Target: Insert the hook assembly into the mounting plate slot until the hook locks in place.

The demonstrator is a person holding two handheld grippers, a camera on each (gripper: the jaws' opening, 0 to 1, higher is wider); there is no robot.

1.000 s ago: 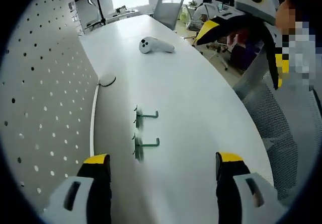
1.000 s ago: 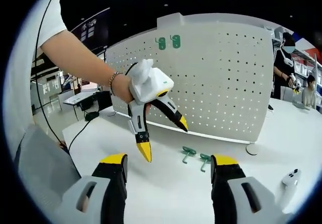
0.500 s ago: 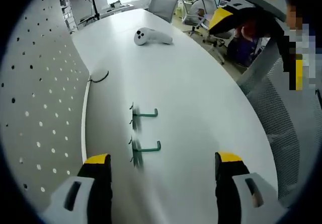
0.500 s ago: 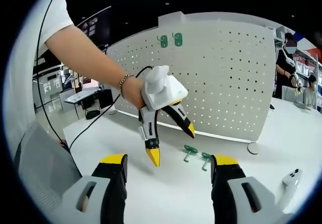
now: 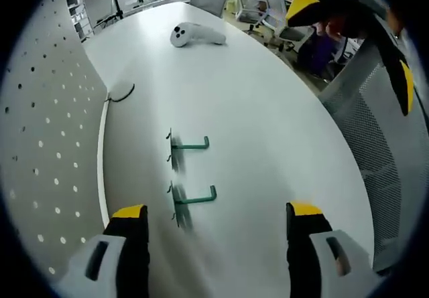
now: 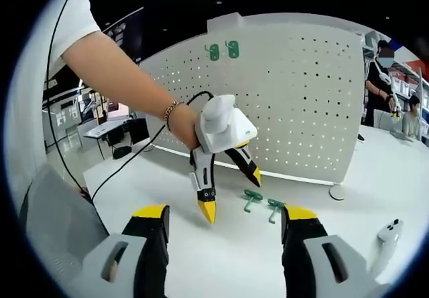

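Standing upright along the white desk (image 5: 268,124) edge: white perforated pegboard mounting plate (image 6: 315,104). Left gripper (image 6: 228,191) hangs over the desk, jaws apart, empty; right gripper (image 6: 224,234) jaws also apart, empty. Two green metal hooks (image 5: 191,171) lie side by side on the desk near the plate's foot, between the left jaws.

Two green hooks (image 5: 191,144) (image 5: 193,197), one pegboard (image 6: 301,104), one controller (image 5: 194,35)
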